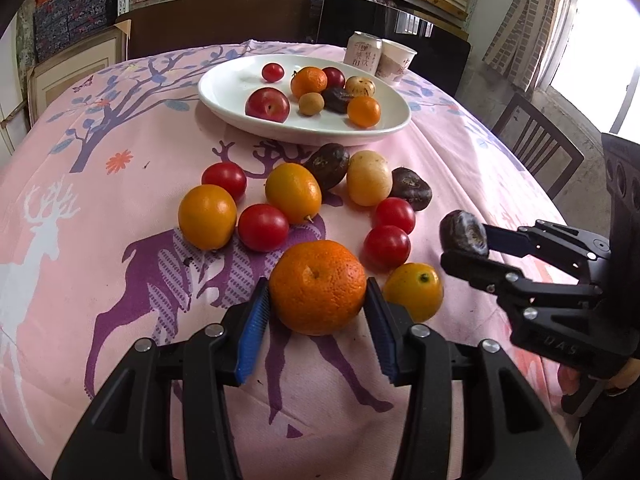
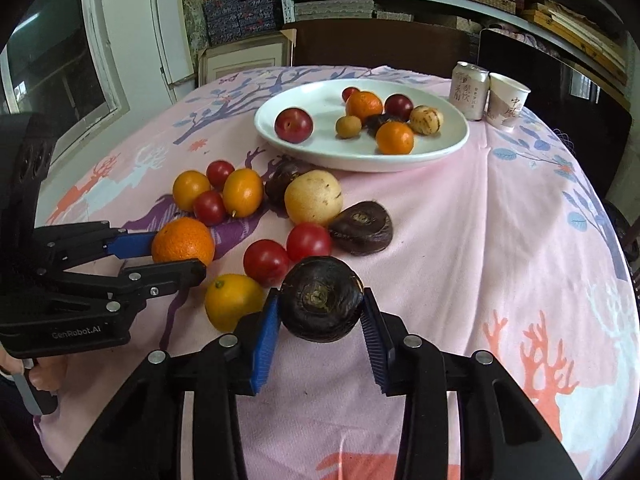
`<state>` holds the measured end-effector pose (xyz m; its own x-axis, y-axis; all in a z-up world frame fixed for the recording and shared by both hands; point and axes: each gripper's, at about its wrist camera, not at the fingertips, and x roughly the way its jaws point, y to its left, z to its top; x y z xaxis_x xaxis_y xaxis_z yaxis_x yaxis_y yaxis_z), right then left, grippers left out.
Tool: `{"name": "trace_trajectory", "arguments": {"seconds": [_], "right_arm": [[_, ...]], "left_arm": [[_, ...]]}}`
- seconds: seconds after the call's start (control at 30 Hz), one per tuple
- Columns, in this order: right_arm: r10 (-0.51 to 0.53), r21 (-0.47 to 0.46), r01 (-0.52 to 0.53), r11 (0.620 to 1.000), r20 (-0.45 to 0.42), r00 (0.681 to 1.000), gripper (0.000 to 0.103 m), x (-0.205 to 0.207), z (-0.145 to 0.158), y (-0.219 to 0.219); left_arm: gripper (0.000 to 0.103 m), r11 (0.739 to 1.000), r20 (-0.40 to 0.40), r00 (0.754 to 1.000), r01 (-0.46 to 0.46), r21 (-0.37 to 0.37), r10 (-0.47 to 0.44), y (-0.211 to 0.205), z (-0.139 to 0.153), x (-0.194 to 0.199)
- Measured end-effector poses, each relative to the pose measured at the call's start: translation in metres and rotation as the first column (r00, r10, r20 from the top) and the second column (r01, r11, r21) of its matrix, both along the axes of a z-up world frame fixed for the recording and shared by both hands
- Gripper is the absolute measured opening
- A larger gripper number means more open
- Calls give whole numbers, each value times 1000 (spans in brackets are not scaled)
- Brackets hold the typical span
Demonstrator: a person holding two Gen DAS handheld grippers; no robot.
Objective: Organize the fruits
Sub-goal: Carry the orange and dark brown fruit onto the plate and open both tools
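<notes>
**Desk:** What are you holding over the worktop [image 1: 460, 152] right now?

**Caption writer:** Your left hand-held gripper [image 1: 318, 300] is clamped on the mandarin [image 1: 318, 286], blue pads pressed against its two flanks, so the round fruit cannot roll out. Your right hand-held gripper [image 2: 320, 312] is clamped on a dark water chestnut [image 2: 322, 304], gripped across its widest part, stem scar facing the camera.

**Desk:** And the rest of the fruit?

**Caption writer:** A loose heap lies on the pink cloth between you and the white plate [image 2: 448, 148]: cherry tomatoes [image 1: 263, 227], kumquats [image 1: 207, 216], a pale yellow fruit [image 1: 368, 178] and more chestnuts. The plate, at the far side near a can [image 2: 469, 90] and a paper cup [image 2: 507, 102], already carries a mixed handful, so it looks like the collecting spot.

**Desk:** Why one piece in each hand?

**Caption writer:** You picked the nearest pieces, one on each side of the heap, which probably keeps the two grippers from crossing. Both fruits sit low, near the cloth; whether they have left it, I cannot tell.
</notes>
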<state>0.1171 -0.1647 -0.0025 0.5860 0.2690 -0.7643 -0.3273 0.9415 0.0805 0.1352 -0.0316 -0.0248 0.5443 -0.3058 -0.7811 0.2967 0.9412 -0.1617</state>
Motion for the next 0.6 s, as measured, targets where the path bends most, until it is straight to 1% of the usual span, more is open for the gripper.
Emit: {"name": "trace_trajectory", "arguments": {"seconds": [0.13, 0.2, 0.3, 0.47, 0.6], "right_arm": [[-52, 42, 49, 998, 82, 995, 40, -4, 27, -21], [-84, 70, 75, 995, 128, 988, 40, -1, 42, -31], [-129, 124, 109, 986, 173, 976, 40, 7, 61, -45], [-153, 167, 120, 979, 200, 968, 40, 30, 75, -49], [-151, 180, 116, 977, 191, 970, 40, 51, 74, -41]], "left_arm": [[46, 1000, 33, 999, 3, 6, -3, -2, 15, -4], [46, 1000, 46, 999, 6, 11, -6, -2, 25, -3], [46, 1000, 83, 997, 1, 21, -3, -3, 44, 2], [46, 999, 136, 991, -19, 27, 15, -5, 74, 23], [46, 999, 130, 990, -47, 5, 46, -4, 86, 56]]}}
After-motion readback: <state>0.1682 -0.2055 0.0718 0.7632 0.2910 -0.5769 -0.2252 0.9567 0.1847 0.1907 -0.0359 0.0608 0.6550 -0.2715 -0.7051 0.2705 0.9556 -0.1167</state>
